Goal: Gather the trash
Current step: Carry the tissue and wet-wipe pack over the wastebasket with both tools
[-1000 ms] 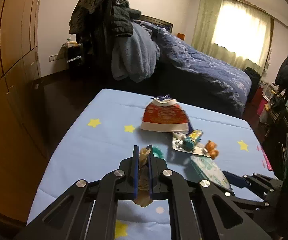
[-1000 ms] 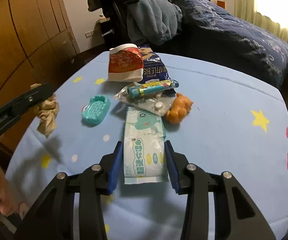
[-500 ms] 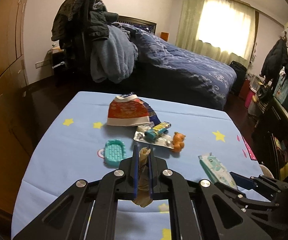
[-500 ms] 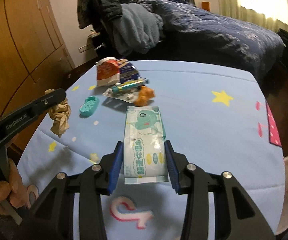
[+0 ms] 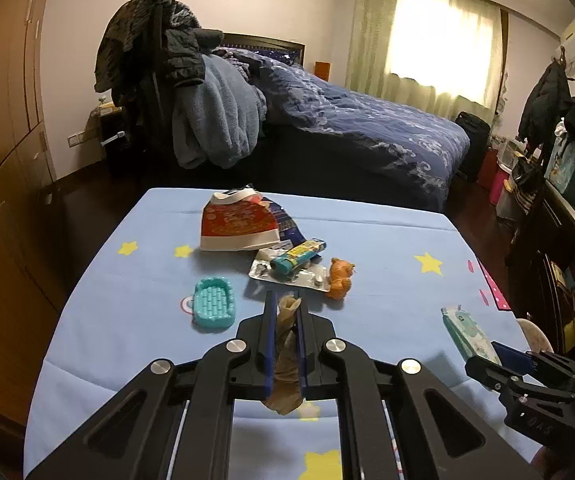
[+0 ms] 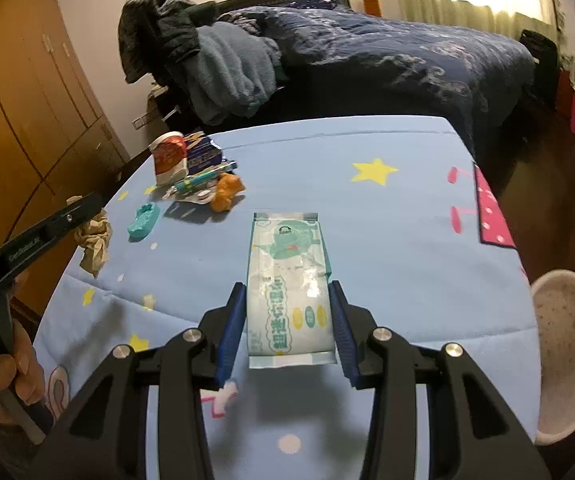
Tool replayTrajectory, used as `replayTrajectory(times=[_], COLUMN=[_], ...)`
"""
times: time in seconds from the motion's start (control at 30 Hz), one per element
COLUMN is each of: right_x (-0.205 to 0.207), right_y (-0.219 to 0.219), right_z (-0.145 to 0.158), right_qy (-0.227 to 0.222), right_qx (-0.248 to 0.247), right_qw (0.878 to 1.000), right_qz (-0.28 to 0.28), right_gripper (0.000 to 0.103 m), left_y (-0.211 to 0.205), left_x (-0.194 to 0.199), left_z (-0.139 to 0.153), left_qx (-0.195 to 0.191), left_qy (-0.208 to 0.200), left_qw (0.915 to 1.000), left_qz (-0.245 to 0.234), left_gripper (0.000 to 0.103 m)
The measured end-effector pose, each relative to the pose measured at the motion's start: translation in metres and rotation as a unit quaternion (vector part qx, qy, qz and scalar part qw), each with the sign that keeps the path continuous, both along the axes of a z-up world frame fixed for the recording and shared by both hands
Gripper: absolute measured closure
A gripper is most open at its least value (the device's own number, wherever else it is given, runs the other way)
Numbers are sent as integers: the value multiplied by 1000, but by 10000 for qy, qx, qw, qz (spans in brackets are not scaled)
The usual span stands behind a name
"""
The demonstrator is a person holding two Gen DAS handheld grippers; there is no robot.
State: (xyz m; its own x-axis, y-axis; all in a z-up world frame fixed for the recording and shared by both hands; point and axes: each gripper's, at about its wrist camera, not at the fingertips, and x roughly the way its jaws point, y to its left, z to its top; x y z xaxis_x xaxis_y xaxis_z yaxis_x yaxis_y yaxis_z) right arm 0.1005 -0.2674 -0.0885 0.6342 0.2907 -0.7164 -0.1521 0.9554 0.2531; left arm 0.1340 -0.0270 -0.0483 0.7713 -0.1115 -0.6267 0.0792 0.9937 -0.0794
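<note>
The left gripper (image 5: 285, 312) is clamped on a crumpled tan paper wad (image 5: 286, 354), jaws nearly together; the wad hangs below the fingers, clear of the table (image 5: 387, 240). The right gripper (image 6: 287, 320) is clamped on a wipes pack (image 6: 289, 280), jaws part-way apart at the pack's width. The pack is a flat, glossy soft pouch, white and mint green, with a crimped seal at each end. It projects forward past the fingertips and is carried above the table.

The table is covered by a light blue cloth with yellow stars. Its near half is bare. Its right edge runs just beside a speckled pale bin (image 6: 567, 352), a round open vessel sitting lower than the tabletop. Beyond the far edge lies dark floor, then a bed (image 5: 367, 128) with a navy quilt. Wooden wardrobes (image 5: 3, 160) stand along the left side.

Remaining items cluster at the far left of the table:
- red bag (image 5: 239, 224), crinkled foil, lying flat;
- dark blue wrapper (image 5: 287, 226), partly under the bag;
- teal tube (image 5: 297, 256), resting on a silver blister sheet (image 5: 287, 276);
- orange toy (image 5: 341, 278), just beside the sheet, probably a small bear figure;
- teal tray (image 5: 213, 302), ribbed plastic, rounded corners, apart from the cluster.

A hand (image 6: 3, 372) grips the left gripper's handle.
</note>
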Motion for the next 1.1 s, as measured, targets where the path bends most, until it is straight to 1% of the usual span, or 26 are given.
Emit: replayTrajectory(times=[0.3,0.7,0.9,1.1], right_x=[-14,-29,-41,-57], right_y=[-20,-42,-72,-113], right_z=[0,-1,-1,-2], right_qy=[-24,-57,-121,-173], right_qx=[72,292,408,436], right_qw=[9998,9990,9972,9934], right_qz=[-176,-323,-613,-1051], right_gripper=[61,61,61,61], left_y=[-23,-58,-88,-134], left_x=[-4,-6,-7,-8], left_z=[4,7,6,6], left_qx=[46,172,245,240], left_qy=[-27,-21,-14,13], left_qw=[9997,9987,9971,9928], left_qz=[-218,-472,-718,-1175], left_gripper=[94,94,94,94])
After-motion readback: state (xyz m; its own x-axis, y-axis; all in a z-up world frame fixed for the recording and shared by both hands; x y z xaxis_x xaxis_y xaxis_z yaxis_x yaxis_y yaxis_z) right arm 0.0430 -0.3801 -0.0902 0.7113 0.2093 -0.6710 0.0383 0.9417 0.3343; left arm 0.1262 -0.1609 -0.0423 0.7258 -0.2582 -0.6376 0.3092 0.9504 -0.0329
